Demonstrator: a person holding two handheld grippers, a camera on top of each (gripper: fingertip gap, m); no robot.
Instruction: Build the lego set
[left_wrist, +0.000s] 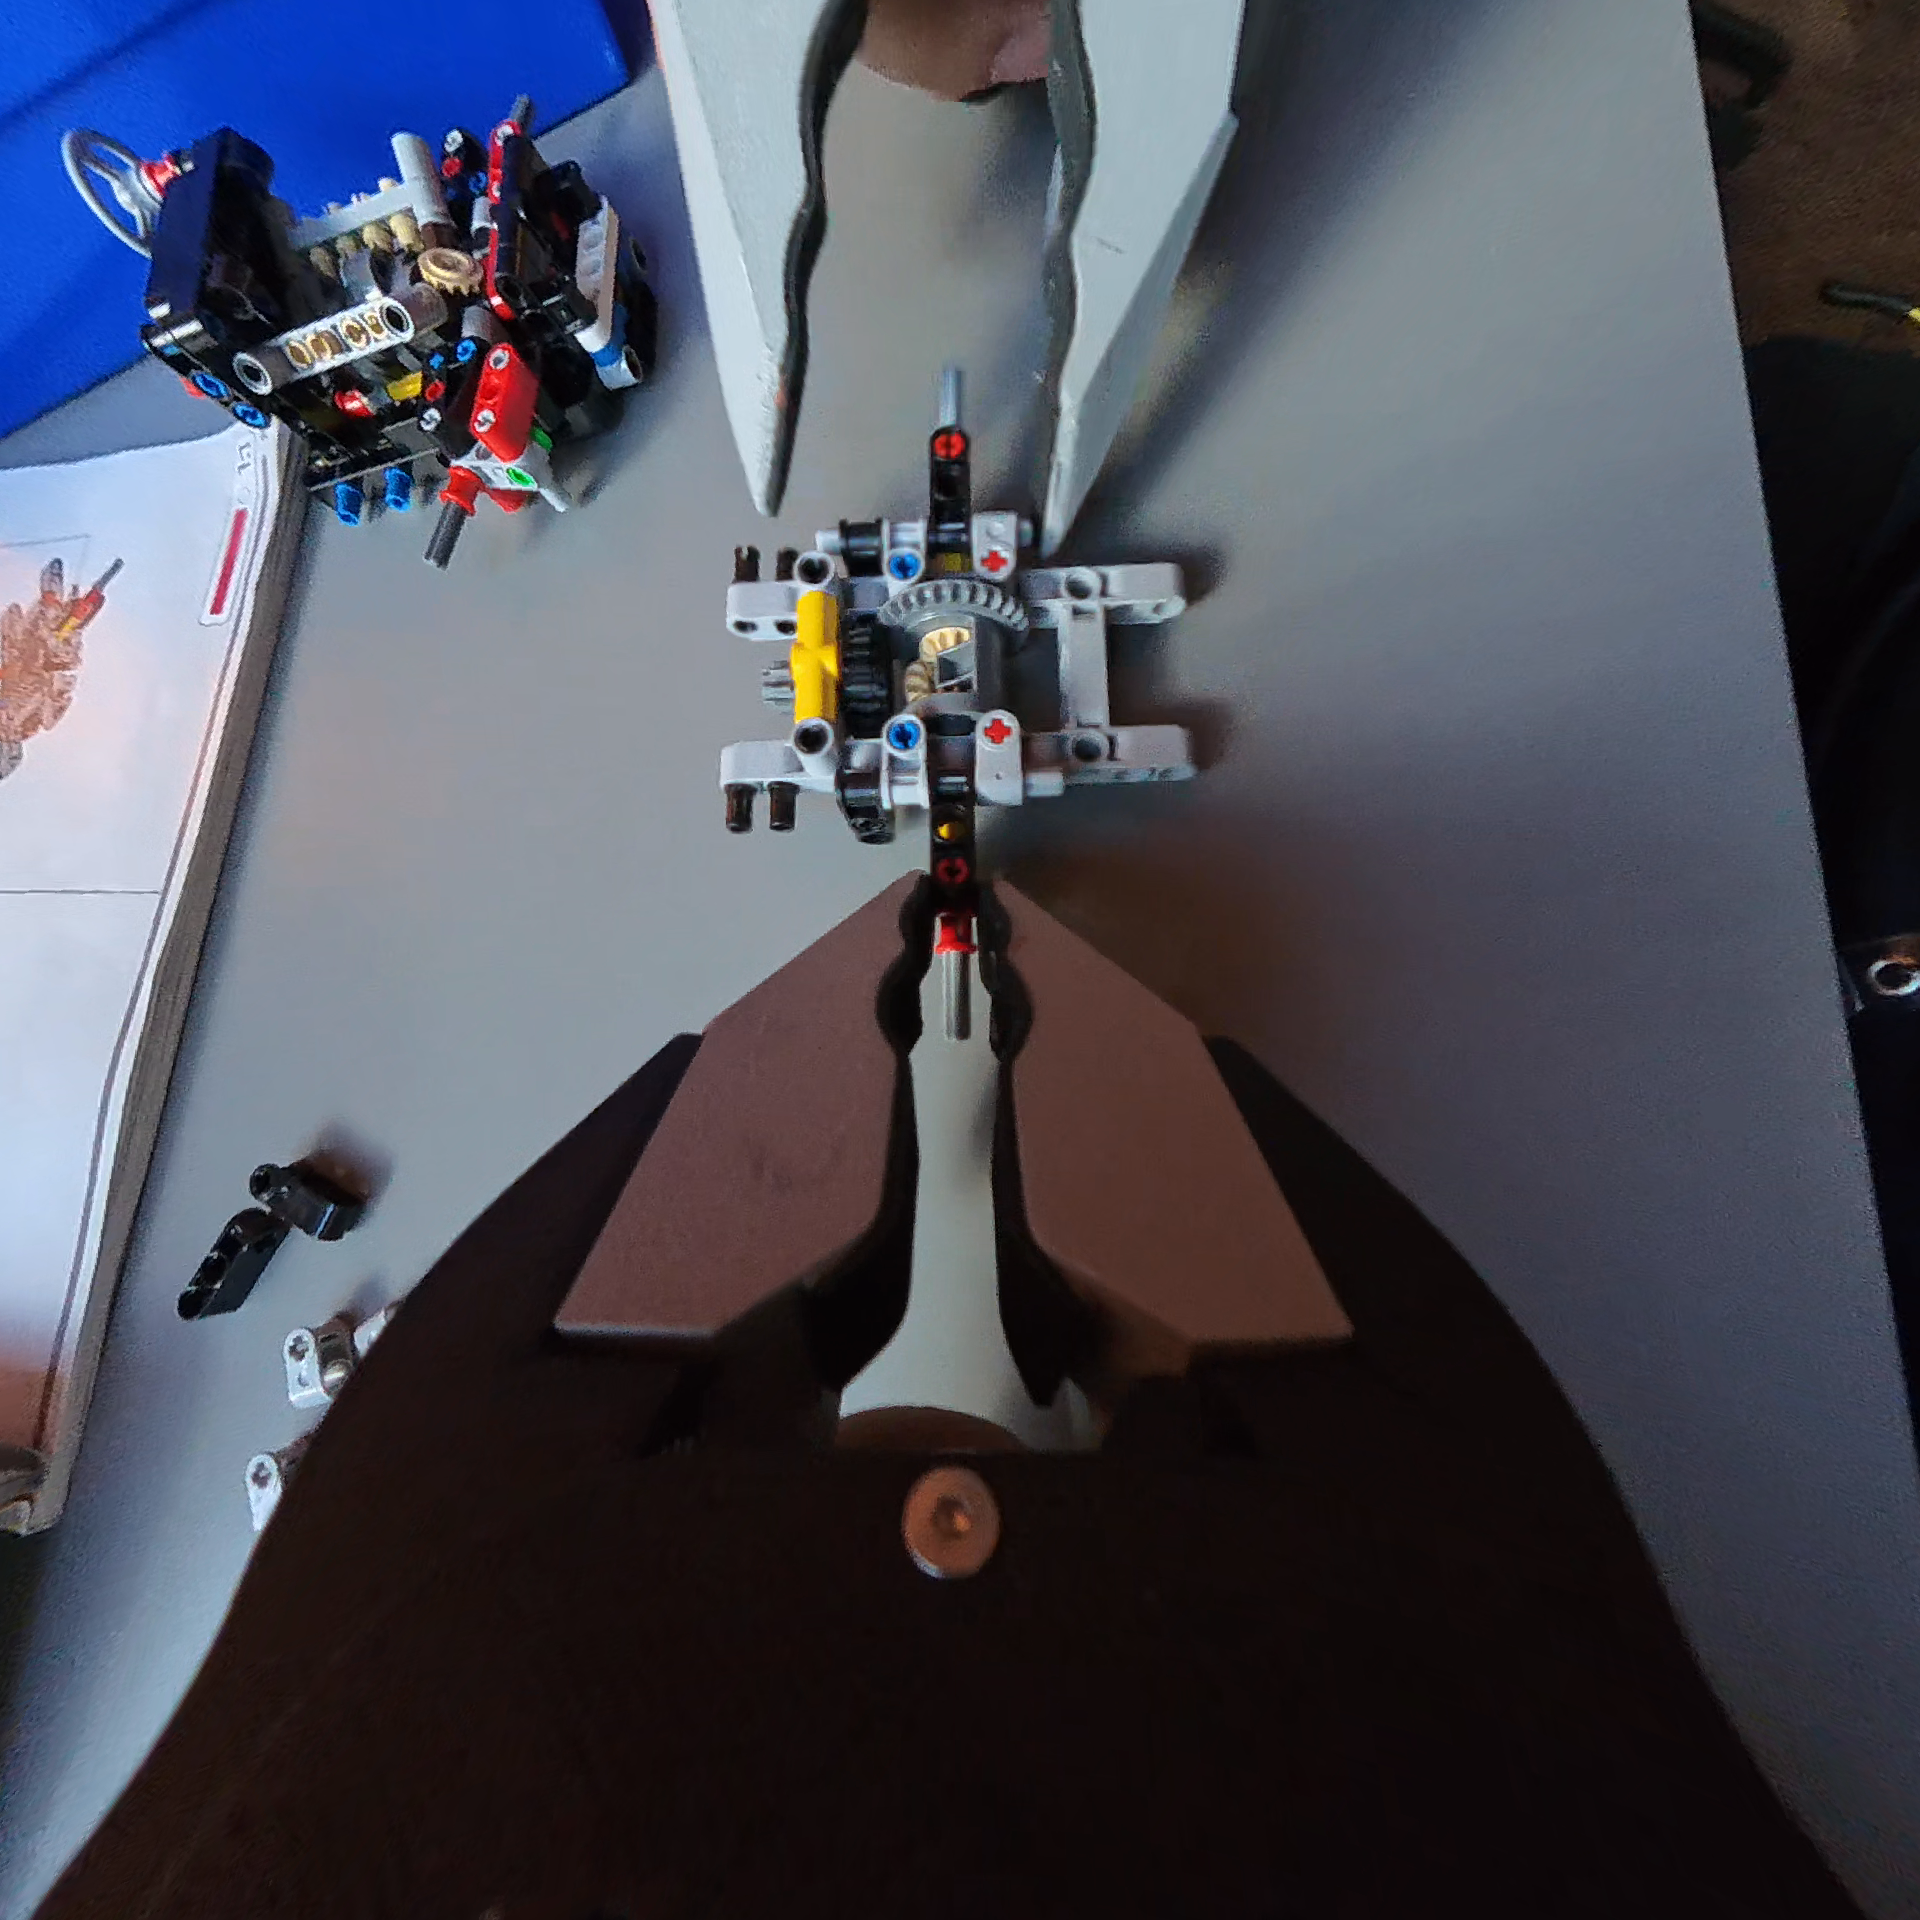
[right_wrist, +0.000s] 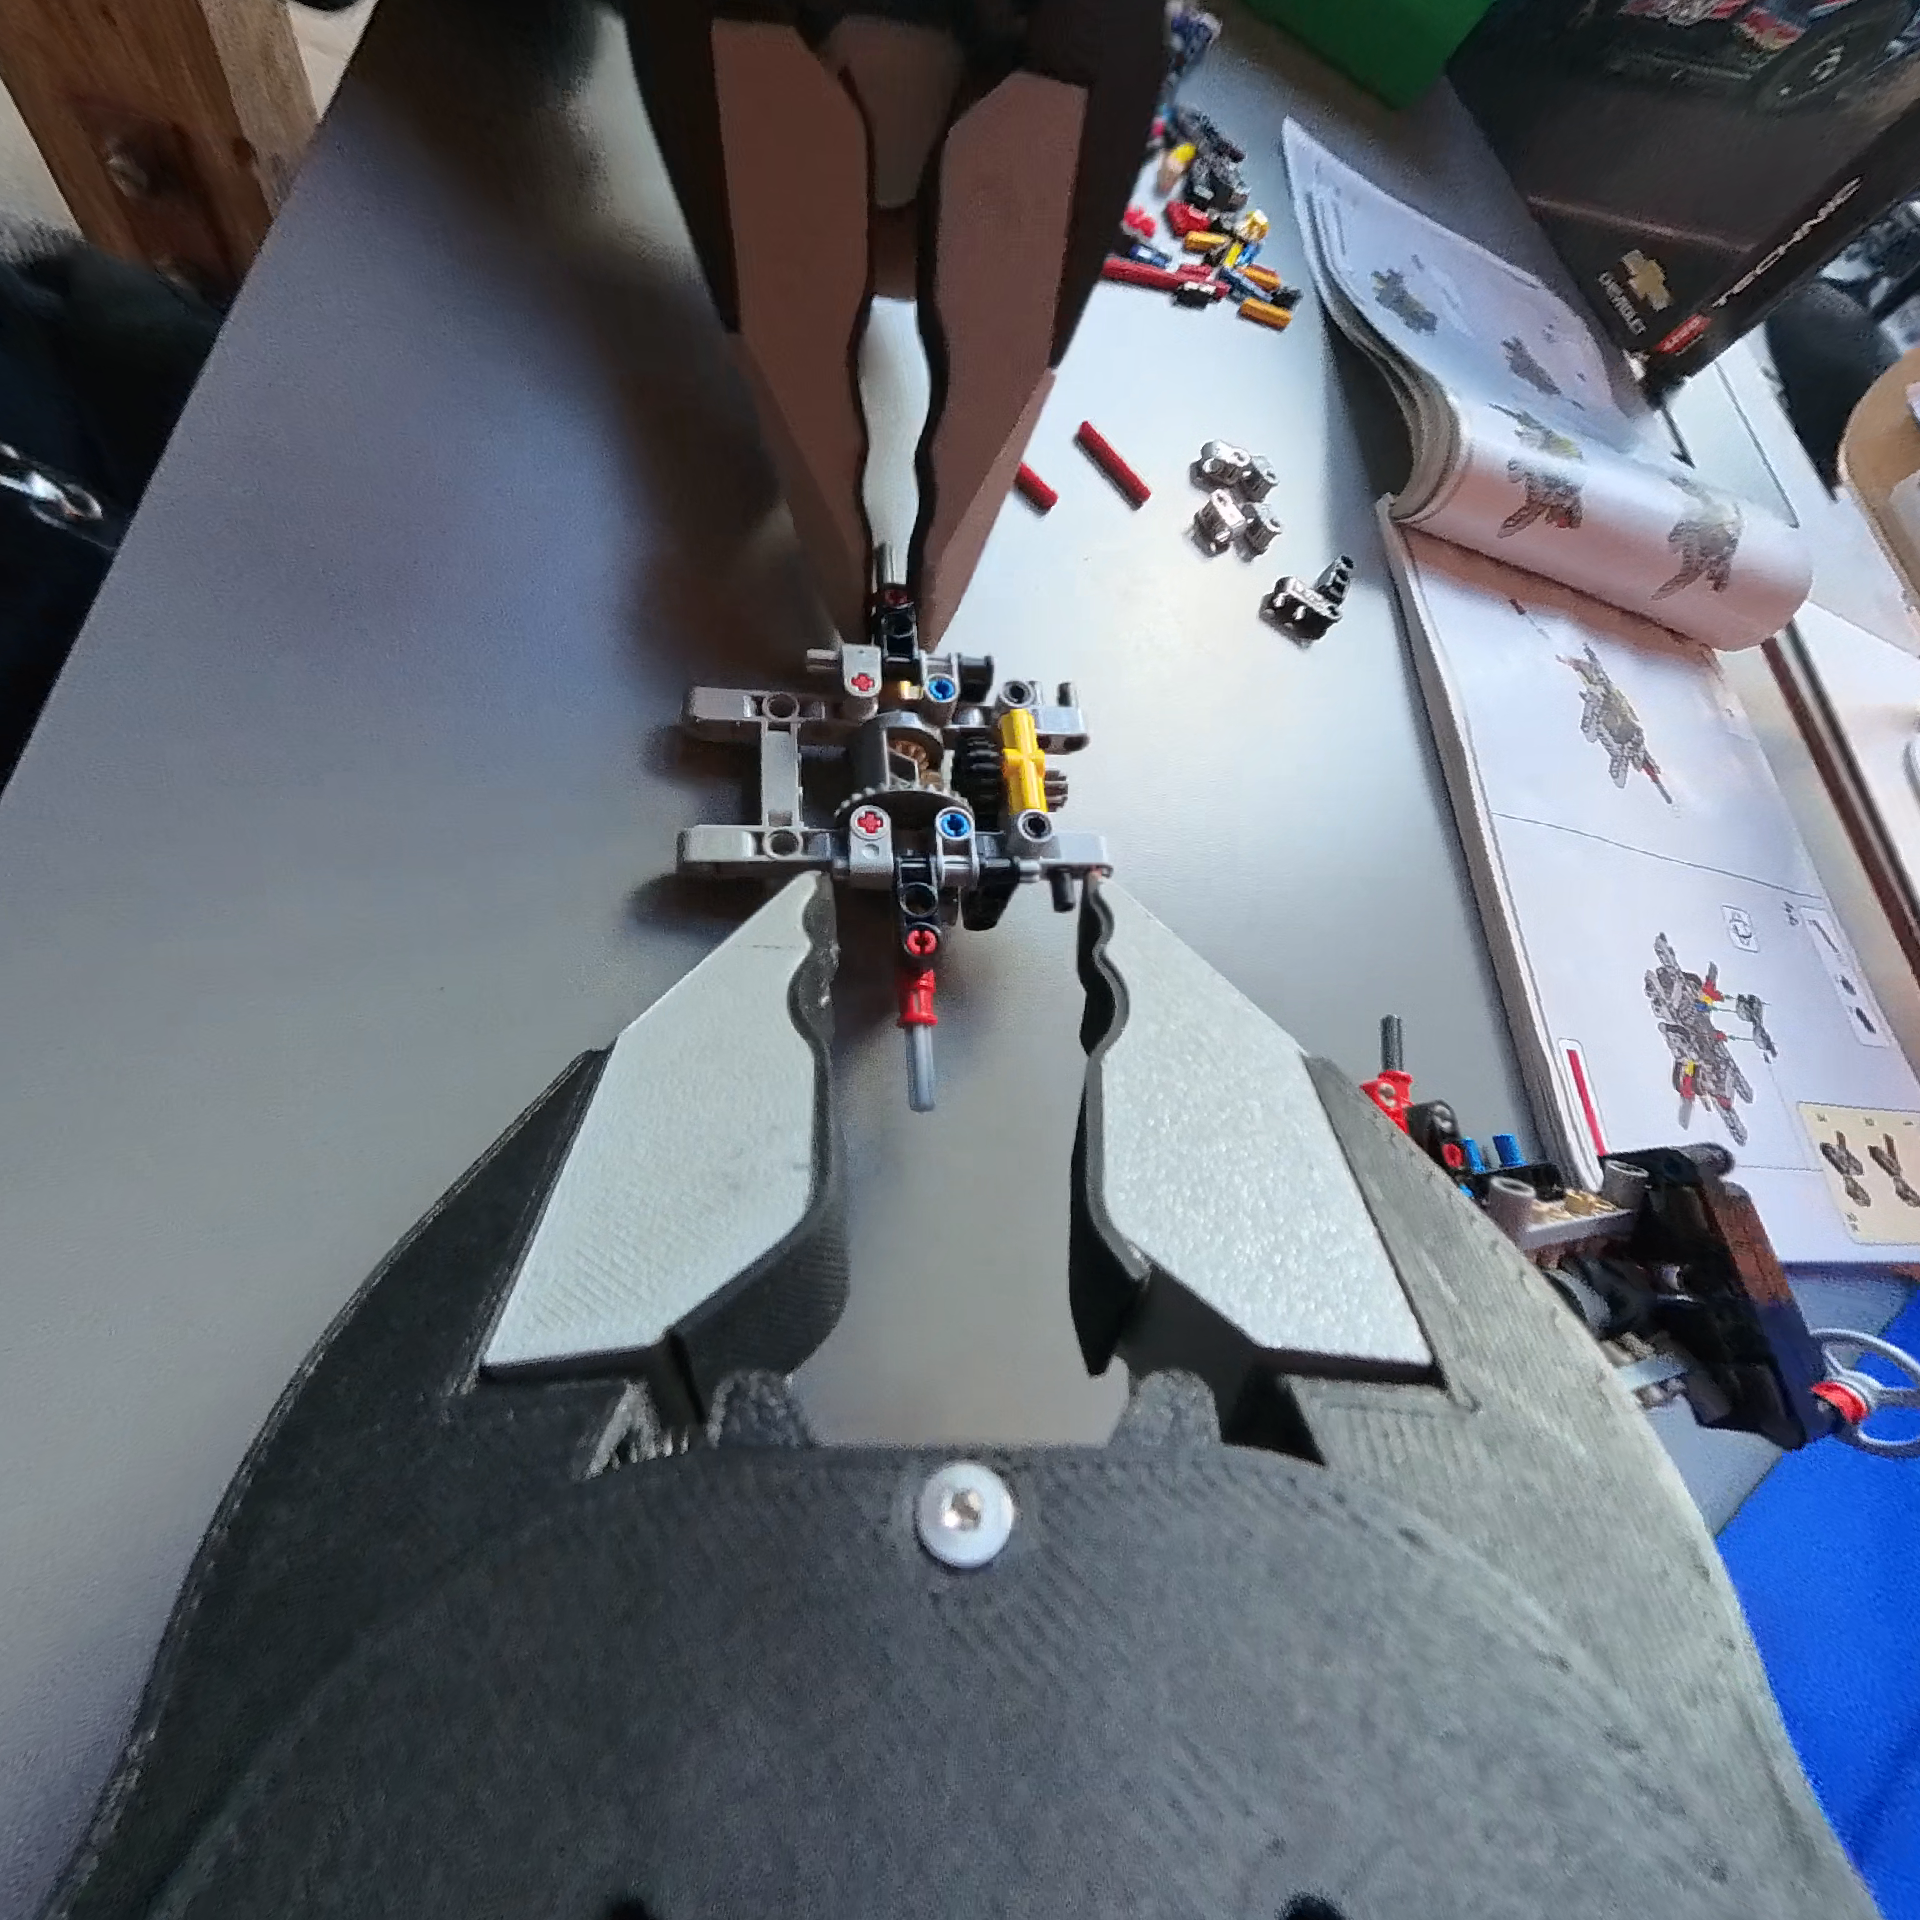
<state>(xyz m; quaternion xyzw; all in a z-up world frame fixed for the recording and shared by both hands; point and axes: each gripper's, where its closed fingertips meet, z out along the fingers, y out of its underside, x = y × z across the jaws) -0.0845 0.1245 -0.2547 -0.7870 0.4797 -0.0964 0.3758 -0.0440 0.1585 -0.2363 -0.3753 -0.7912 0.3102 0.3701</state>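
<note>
Everything is placed from the grey differential frame (left_wrist: 961, 675) lying mid-table (left_wrist: 1455, 935).

Far to its left, an open instruction booklet (left_wrist: 114, 831) is seen at the table edge, and a black link piece (left_wrist: 270, 1236) with small grey connectors (left_wrist: 312, 1371) lies loose beside it. Up and left of the frame, a dense black-and-red assembly (left_wrist: 405, 332) is parked against a blue sheet (left_wrist: 260, 135).

At the frame's near side, the left gripper (left_wrist: 954, 940) is seen with brown fingers (left_wrist: 831, 1091) clenched on the frame's near axle stub (left_wrist: 954, 977), the dark pads pinched against its black link and red bush, the grey axle end trailing back between them.

At the frame's far side, the right gripper (right_wrist: 951, 914) is shown released: its grey fingers (right_wrist: 707, 1122) stand wide apart, tips just beside the frame's edge, and the opposite red-bushed axle (right_wrist: 918, 1023) lies between them untouched by either pad.

To the frame's right, only bare table is offered.
</note>
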